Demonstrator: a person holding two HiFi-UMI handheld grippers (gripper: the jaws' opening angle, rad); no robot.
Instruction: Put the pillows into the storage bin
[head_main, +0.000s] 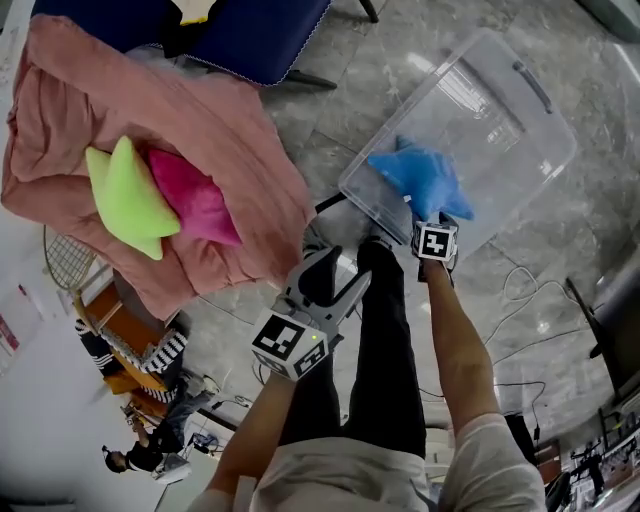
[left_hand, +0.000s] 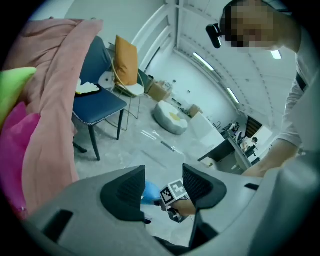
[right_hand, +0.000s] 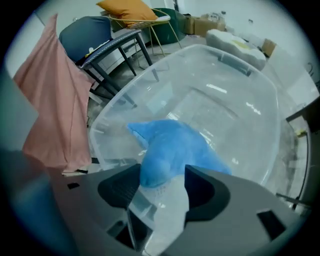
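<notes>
Over bin (right_hand: 272, 105), blue pillow (right_hand: 175, 147) corner between right tongs (right_hand: 162, 176), seemingly loose.

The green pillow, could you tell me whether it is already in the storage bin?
No, the green pillow lies on the pink blanket beside the pink pillow, outside the storage bin.
</notes>
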